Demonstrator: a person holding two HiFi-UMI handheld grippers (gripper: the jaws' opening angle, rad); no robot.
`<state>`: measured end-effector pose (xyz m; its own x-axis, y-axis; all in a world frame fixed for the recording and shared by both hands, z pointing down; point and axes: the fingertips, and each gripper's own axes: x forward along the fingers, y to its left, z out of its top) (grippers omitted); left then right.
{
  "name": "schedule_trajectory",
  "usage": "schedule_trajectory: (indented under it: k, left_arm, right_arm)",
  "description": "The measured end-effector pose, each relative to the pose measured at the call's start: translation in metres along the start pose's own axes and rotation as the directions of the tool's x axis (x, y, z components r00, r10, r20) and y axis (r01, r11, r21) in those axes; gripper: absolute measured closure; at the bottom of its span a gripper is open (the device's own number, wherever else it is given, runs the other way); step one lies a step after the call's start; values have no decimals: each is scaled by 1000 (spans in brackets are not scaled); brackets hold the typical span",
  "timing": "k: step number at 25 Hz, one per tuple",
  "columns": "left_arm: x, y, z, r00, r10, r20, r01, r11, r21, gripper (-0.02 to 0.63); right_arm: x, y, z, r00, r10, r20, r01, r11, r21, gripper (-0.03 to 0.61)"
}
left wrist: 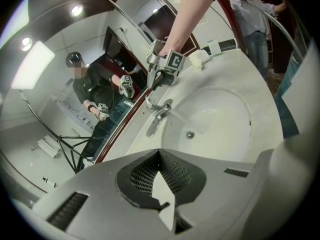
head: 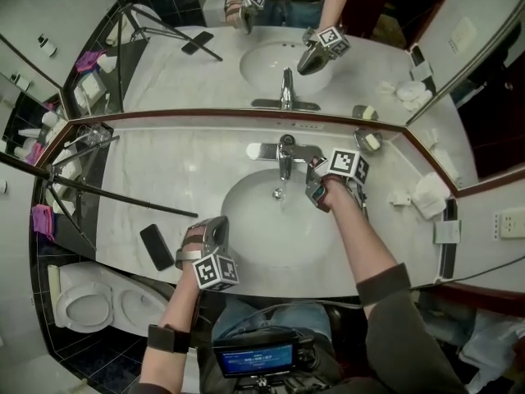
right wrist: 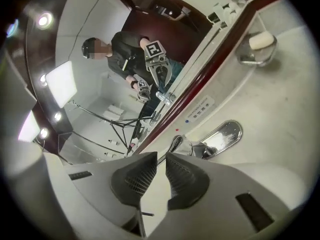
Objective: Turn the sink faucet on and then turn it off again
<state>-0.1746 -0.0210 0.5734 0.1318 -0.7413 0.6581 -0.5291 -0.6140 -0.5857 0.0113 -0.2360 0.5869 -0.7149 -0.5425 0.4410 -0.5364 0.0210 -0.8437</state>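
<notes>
Chrome faucet lever (head: pixel 302 149) looks stiff and slick, so I'd catch its tip with the right tool (right wrist: pixel 159 157), barely spread and empty; left tool (left wrist: pixel 159 155) is pressed together.

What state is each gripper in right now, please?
Left gripper: closed, empty.
Right gripper: jaws slightly apart, holding nothing, tips near the faucet.

In my head view the right hand-held gripper (head: pixel 314 176) covers the right end of the faucet (head: pixel 285 156), so I cannot tell whether they touch. The table (head: pixel 164 162) hides part of the toilet (head: pixel 82 306). The print on the sticker (right wrist: pixel 202 106) is unreadably small.
</notes>
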Motion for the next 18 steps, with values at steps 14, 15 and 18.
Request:
schedule_trajectory:
  k: [14,15,18]
  left_arm:
    - [-10,-7,19,998,-21,65,20,1000,17,609]
    - [-12,-6,20,998,-19,67,18,1000,17,609]
    - [-15,-5,22,997,-13,70,12,1000,14,609]
  right_arm:
    - [-143,47,12,963,-145,226,261,699,-666,572]
    - [-151,47,11,957,-151,246,281,679,-678,572]
    - [-176,47,9,940,-158,302,329,653,-682,572]
